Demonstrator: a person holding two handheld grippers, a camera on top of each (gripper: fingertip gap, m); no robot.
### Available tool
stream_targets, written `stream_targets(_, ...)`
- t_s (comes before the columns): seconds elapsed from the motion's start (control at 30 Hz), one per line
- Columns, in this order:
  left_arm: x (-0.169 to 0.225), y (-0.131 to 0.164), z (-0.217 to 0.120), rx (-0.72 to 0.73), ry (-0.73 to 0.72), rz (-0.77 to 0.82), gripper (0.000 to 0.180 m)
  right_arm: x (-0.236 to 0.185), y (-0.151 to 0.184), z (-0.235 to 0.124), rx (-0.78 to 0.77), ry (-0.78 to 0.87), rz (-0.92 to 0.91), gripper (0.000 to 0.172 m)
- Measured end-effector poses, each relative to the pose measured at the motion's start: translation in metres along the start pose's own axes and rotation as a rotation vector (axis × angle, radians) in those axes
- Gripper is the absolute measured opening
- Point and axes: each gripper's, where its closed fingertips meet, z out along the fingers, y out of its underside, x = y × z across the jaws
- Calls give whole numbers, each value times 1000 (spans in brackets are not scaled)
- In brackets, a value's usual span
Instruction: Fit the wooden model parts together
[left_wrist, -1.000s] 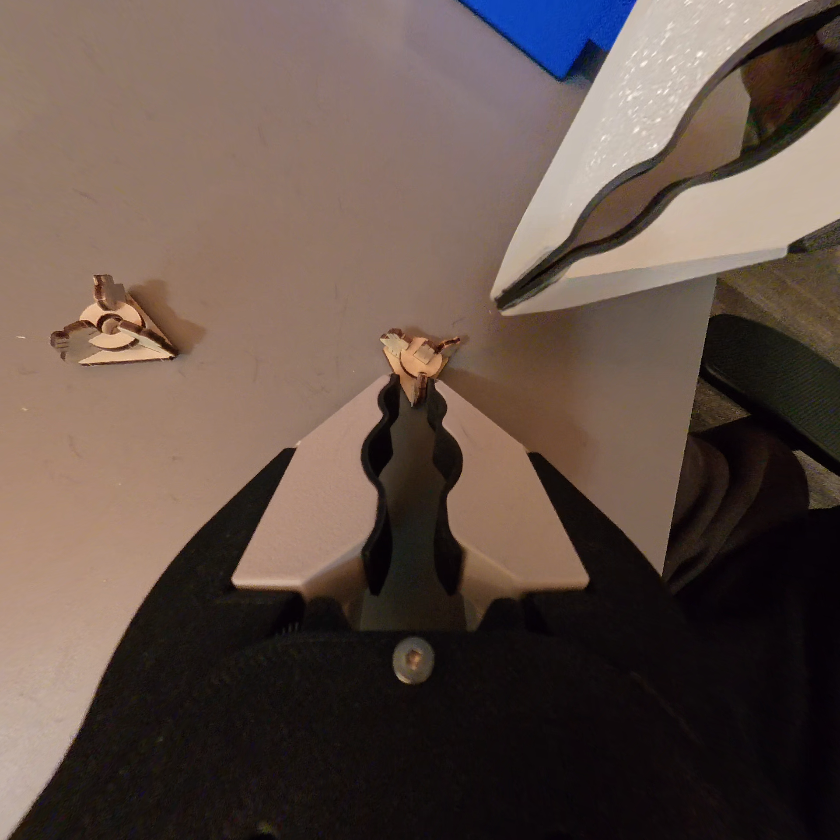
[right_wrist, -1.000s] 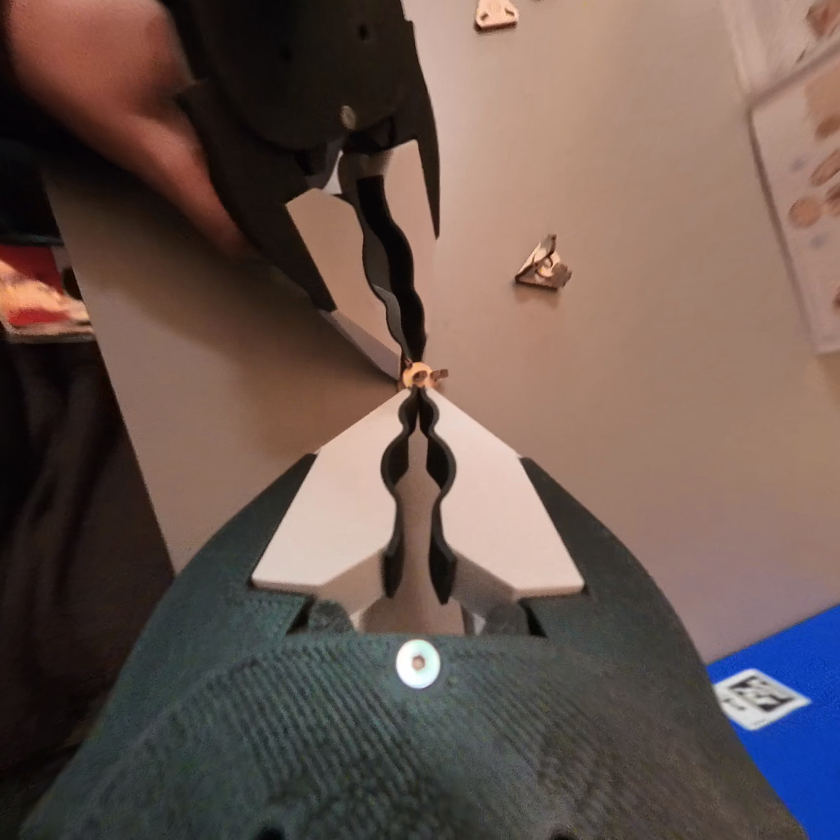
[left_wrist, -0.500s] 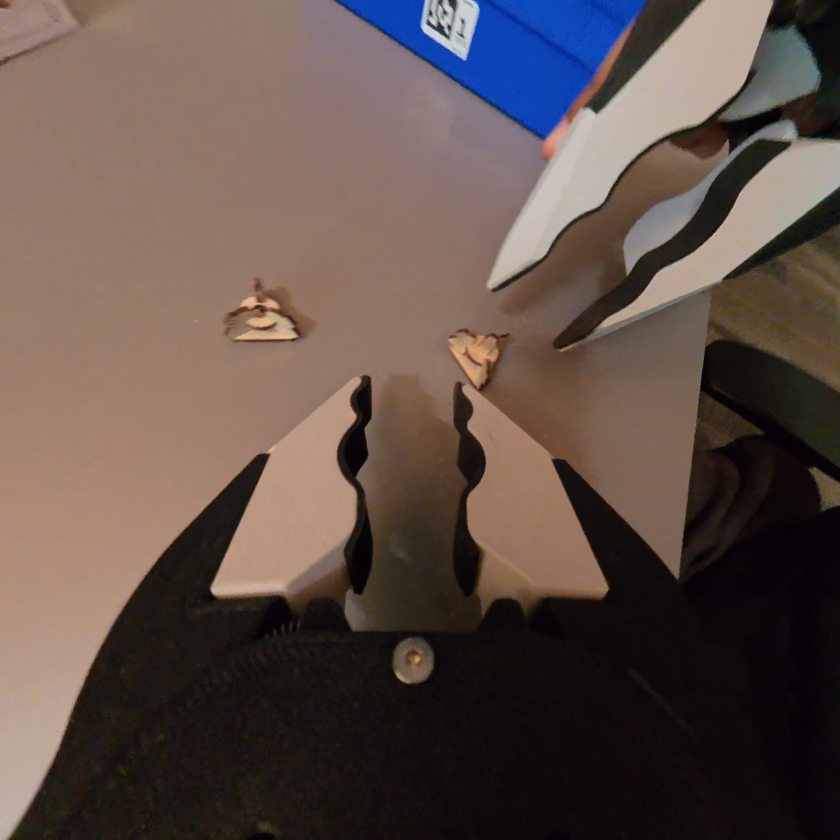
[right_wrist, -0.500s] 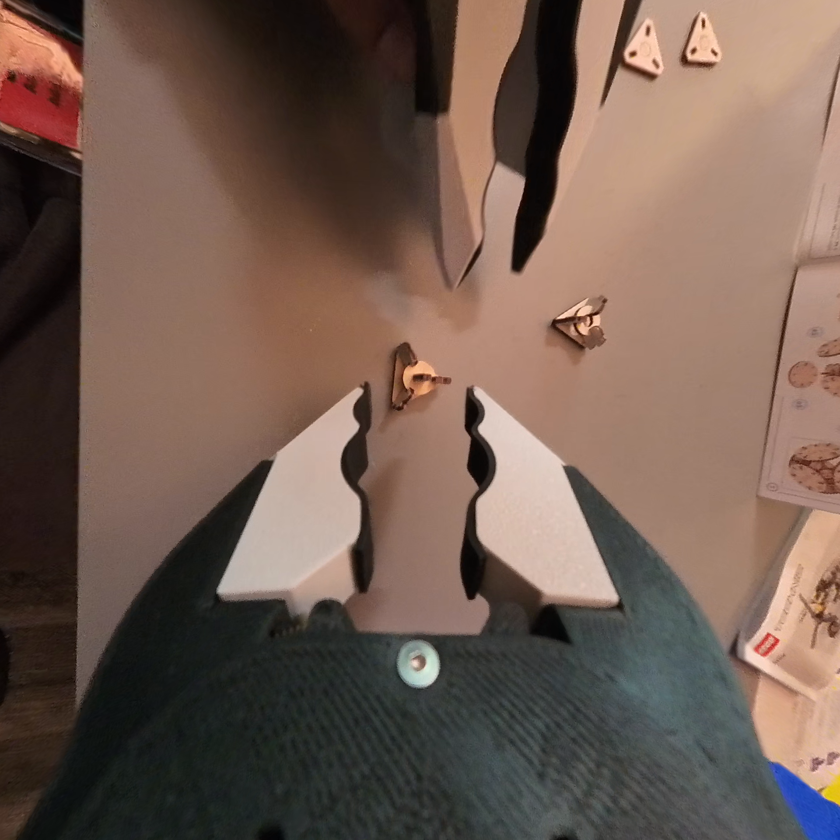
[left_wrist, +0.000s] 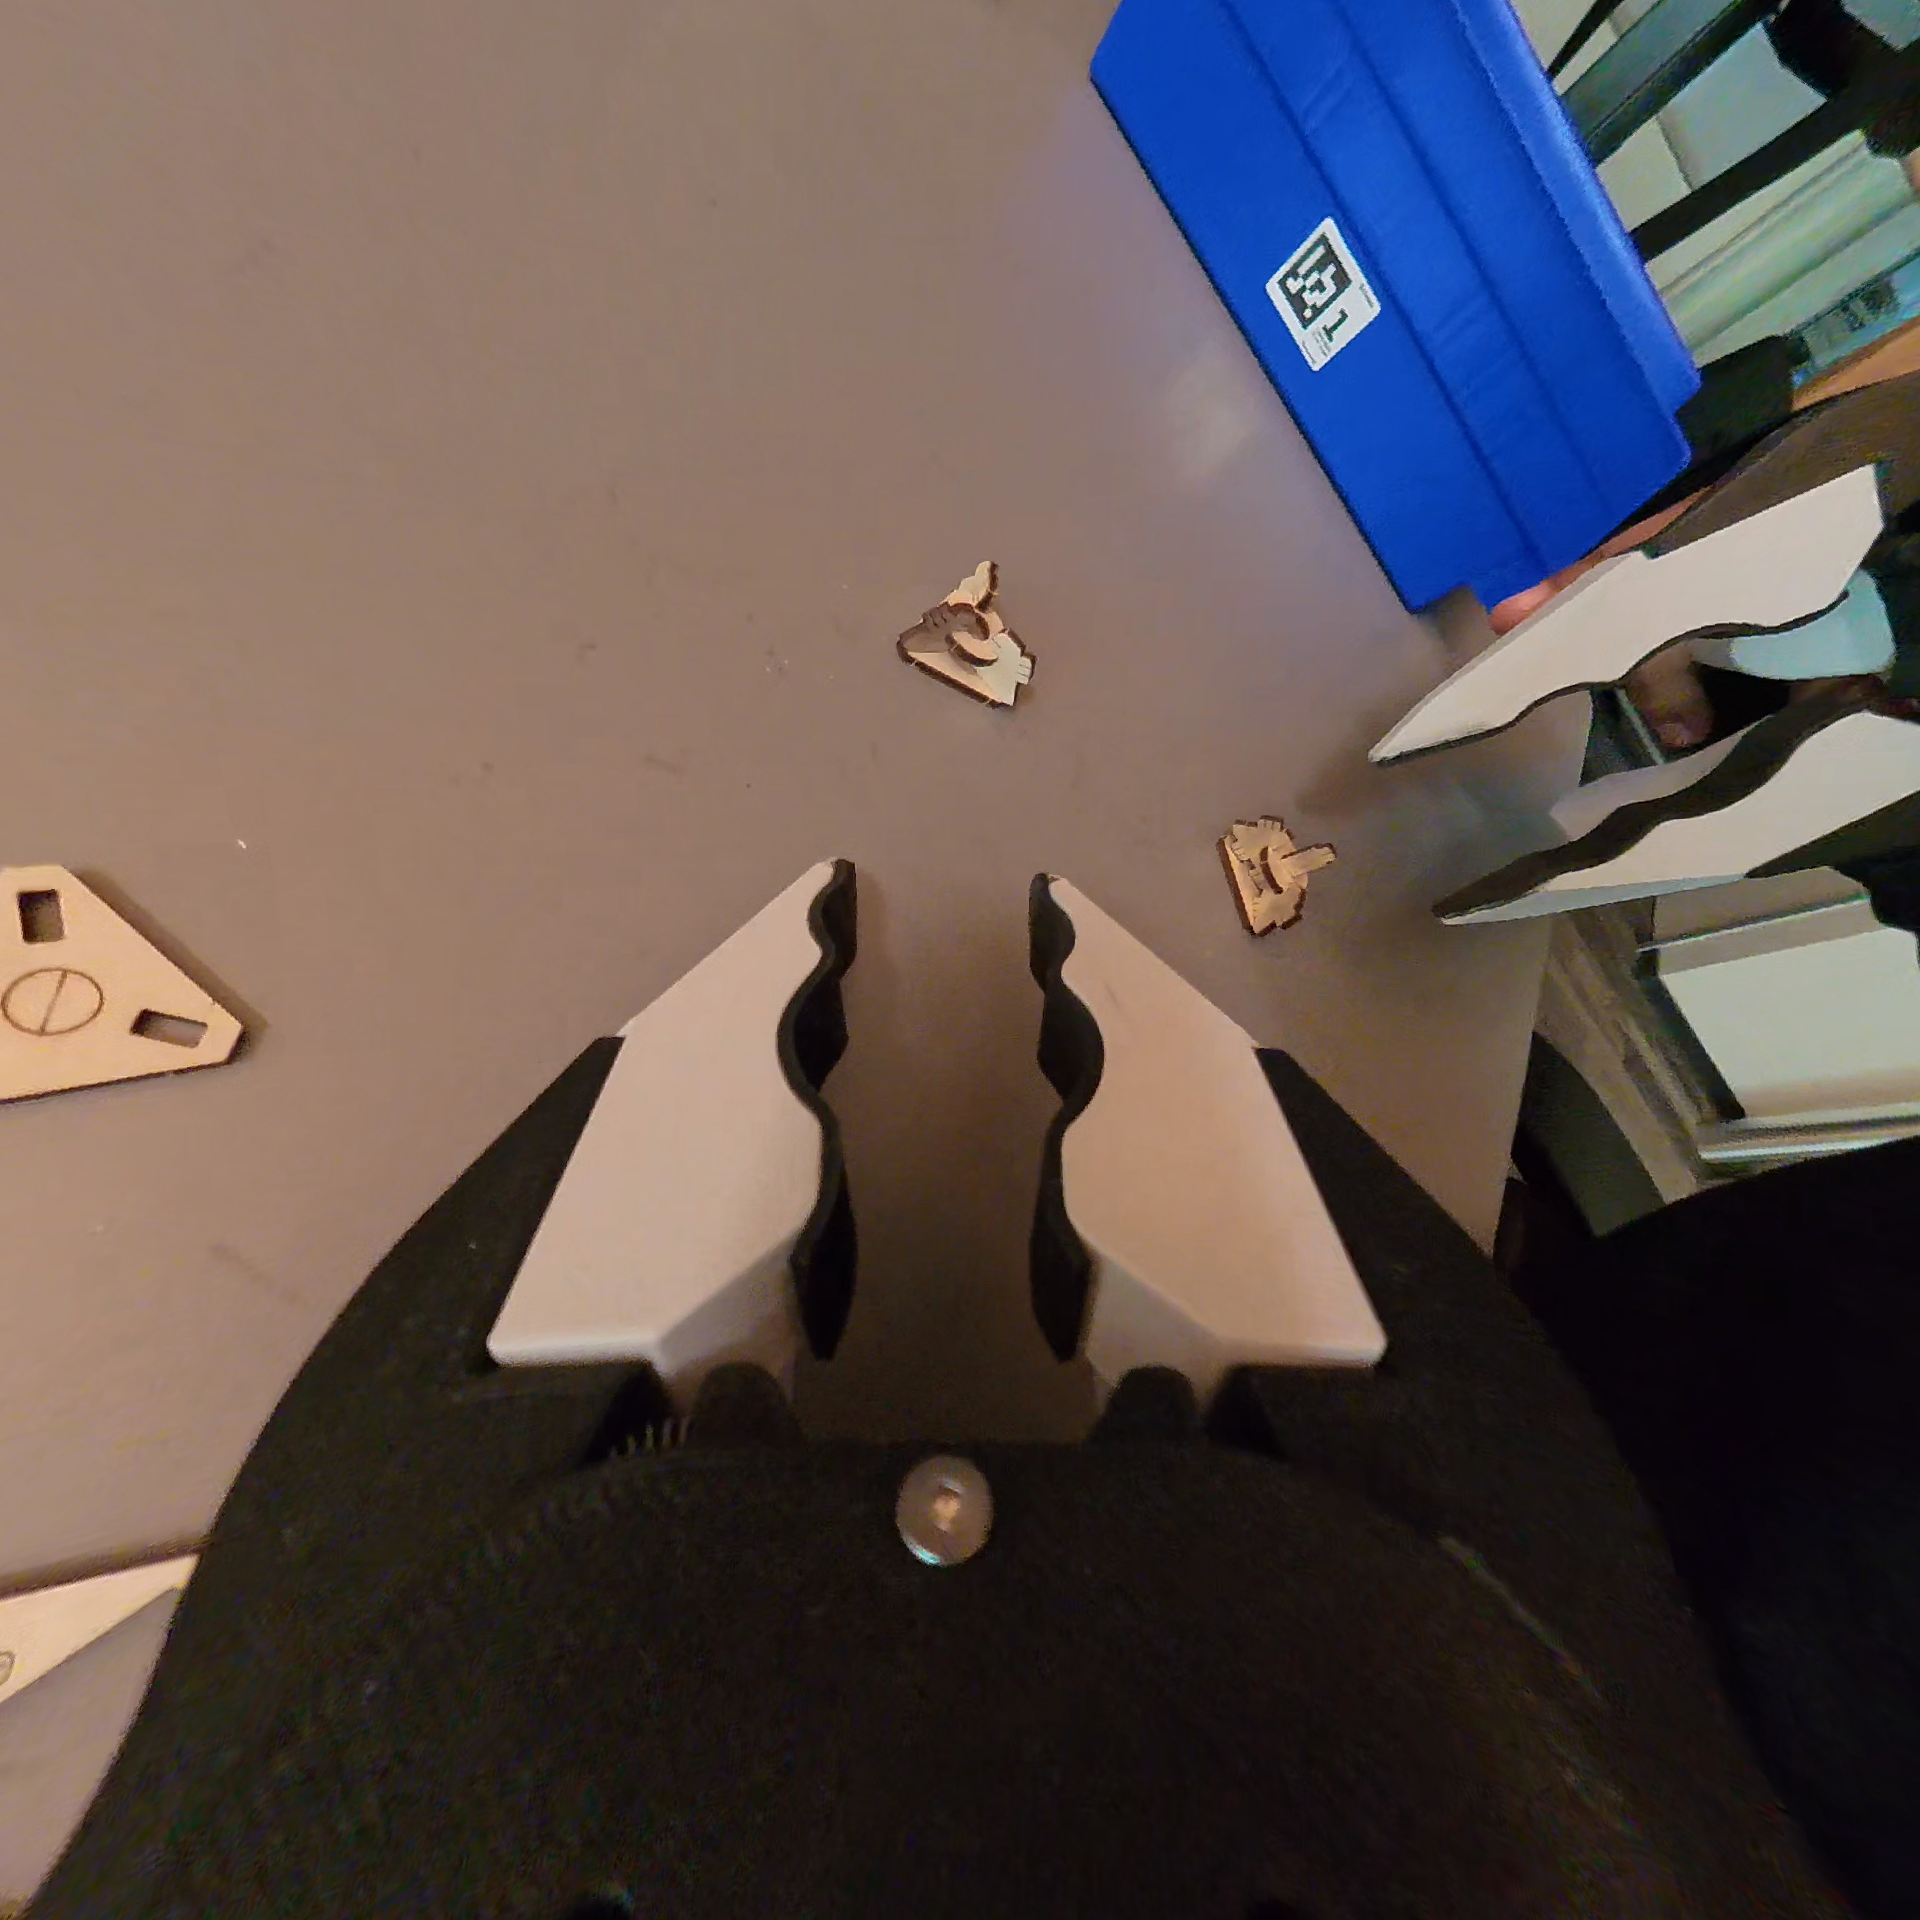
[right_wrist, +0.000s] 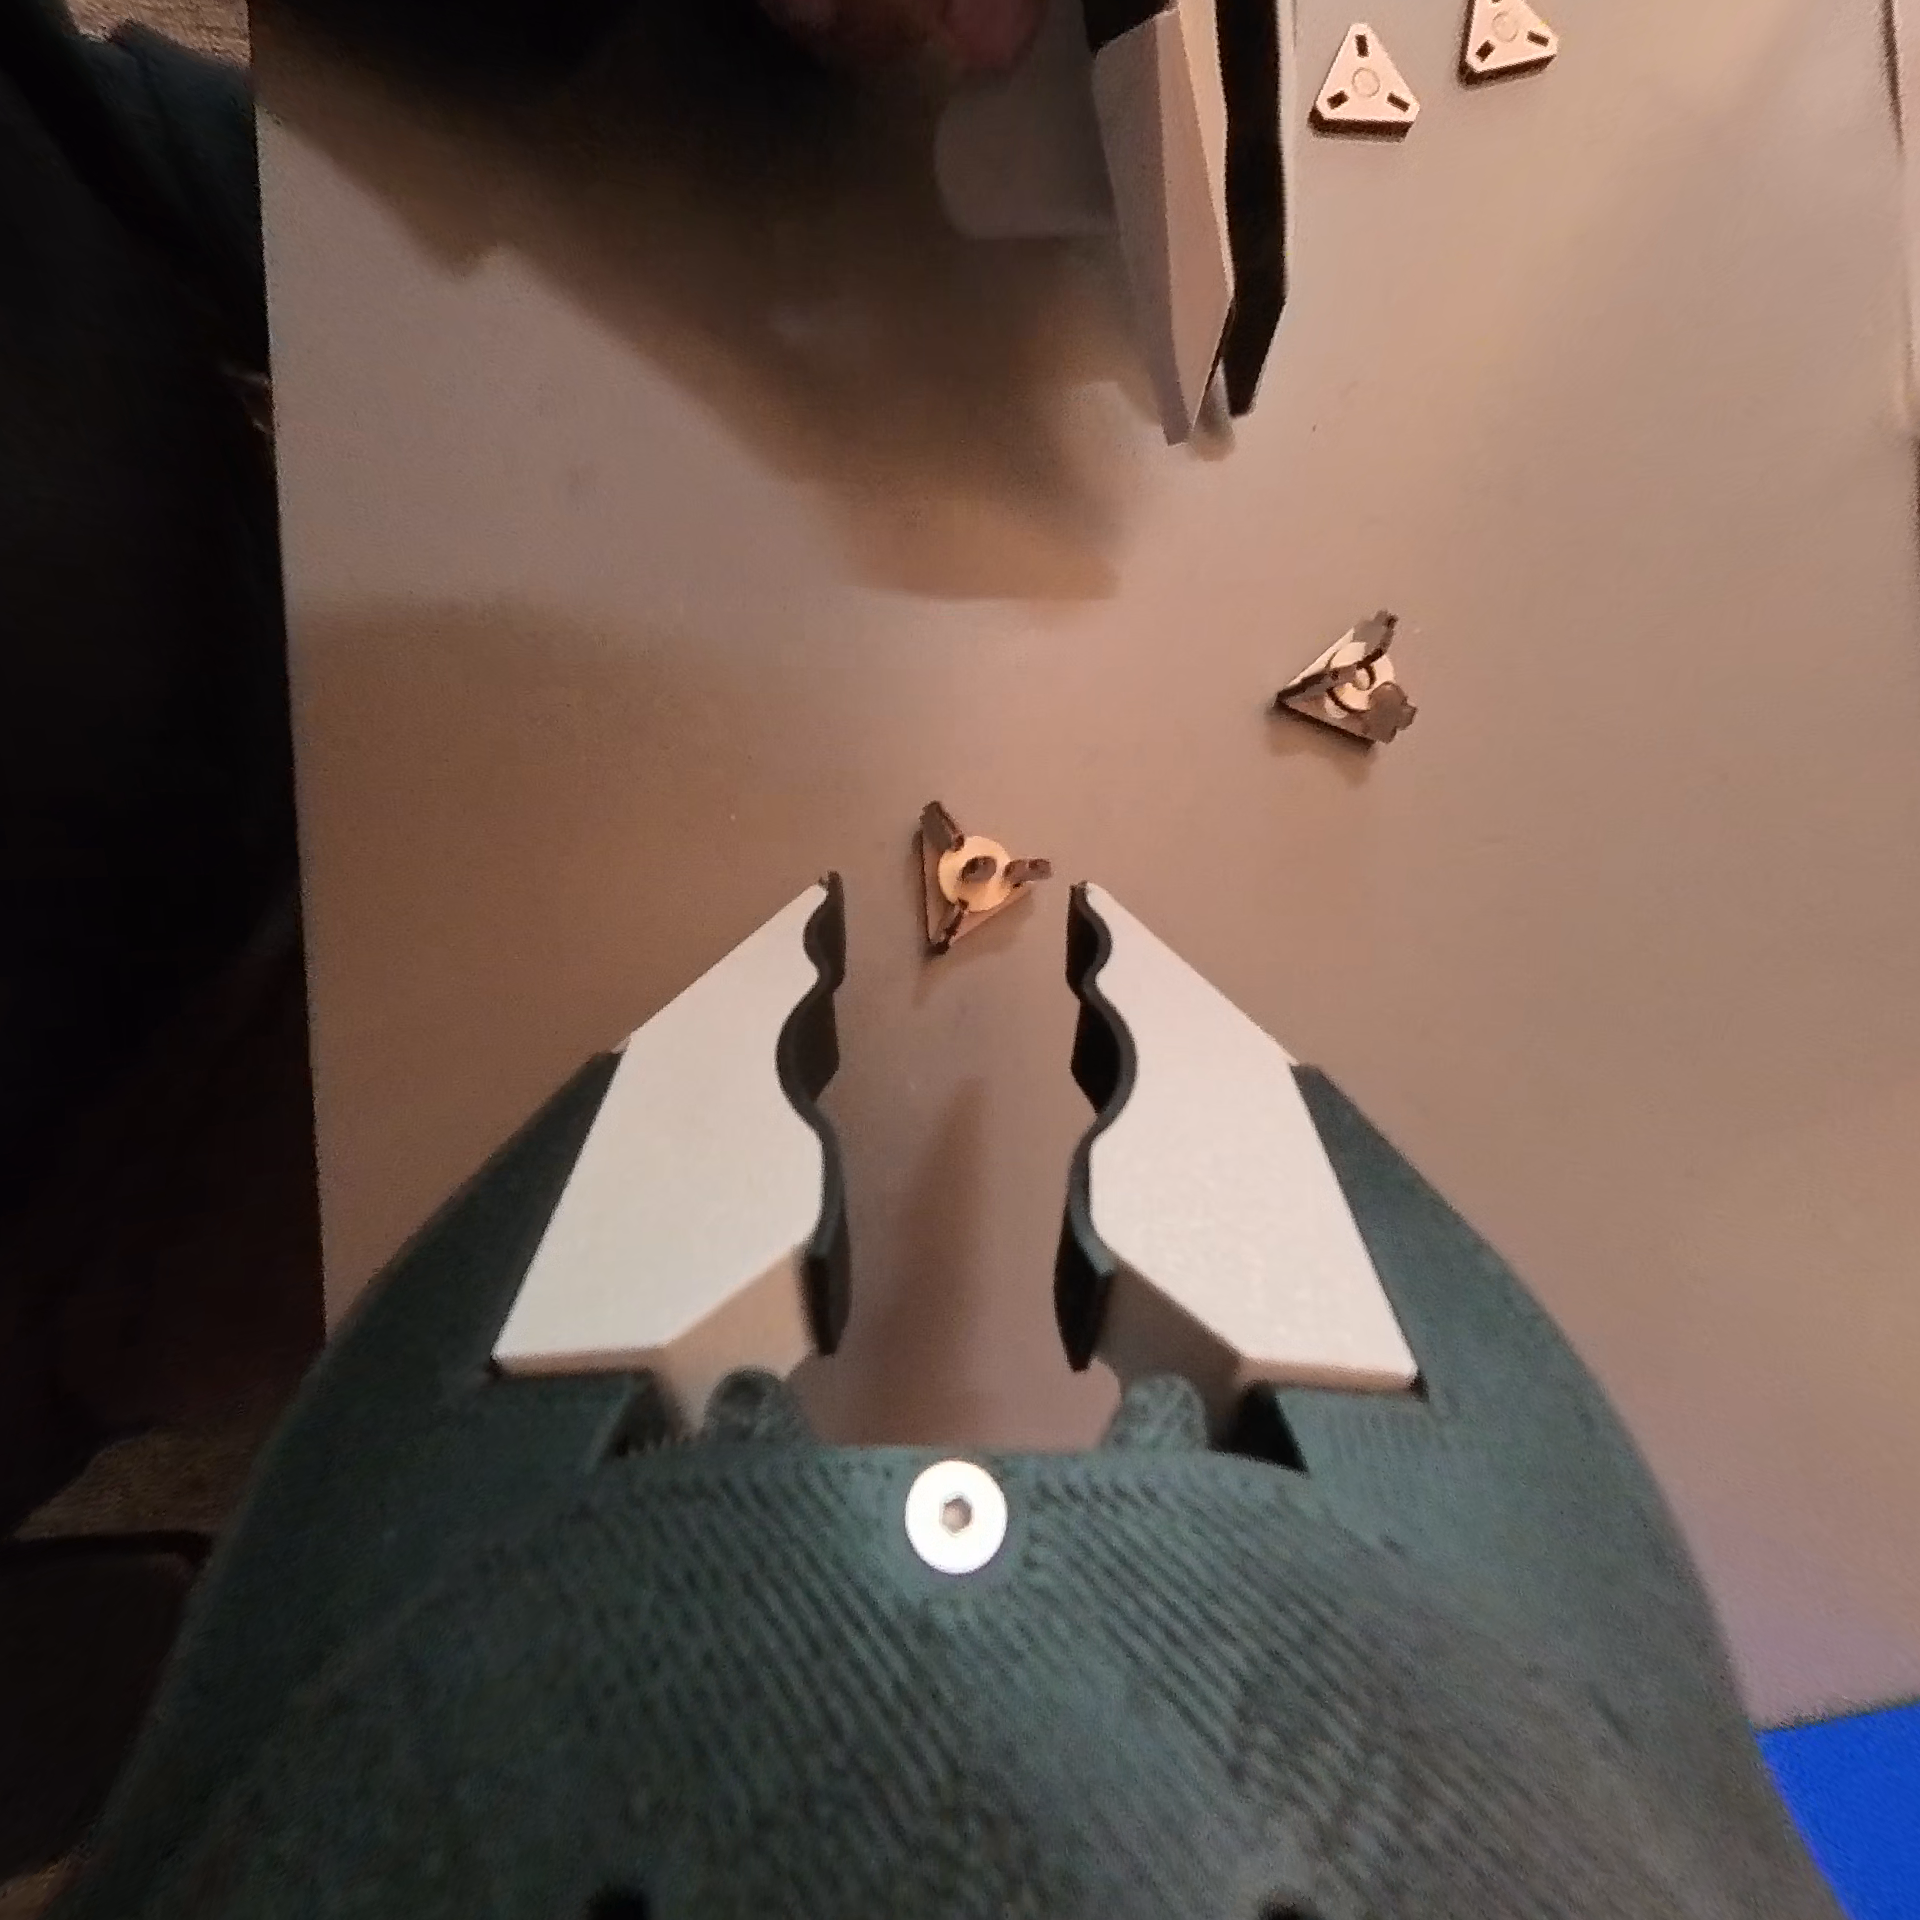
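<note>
Dim warm light, blurred wide-angle edges

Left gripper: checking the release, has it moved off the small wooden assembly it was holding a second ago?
Yes. The left gripper backed off leftward; the assembly lies on the table, right of its open jaws.

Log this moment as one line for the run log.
left gripper: open, empty | right gripper: open, above small wooden assembly lying on table | second assembly apart
</note>
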Motion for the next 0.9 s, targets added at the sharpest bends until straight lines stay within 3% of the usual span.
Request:
stream_targets(0.2, 0, -1, -1, 9, 26, -35, 30, 3, -9, 3, 24, -43, 61, 36)
stream_targets(0.33, 0, -2, -1, 11, 42, -45, 30, 5, -8, 10, -38, -81, 98, 37)
stream_targets(0.77, 7, 1, 0, 1, 64, -26, 31, 4, 10, 29, -256, -87, -26, 34)
stream_targets(0.9, 7, 1, 0, 1, 65, -29, 31, 5, 12, 30, -284, -83, -65, 24)
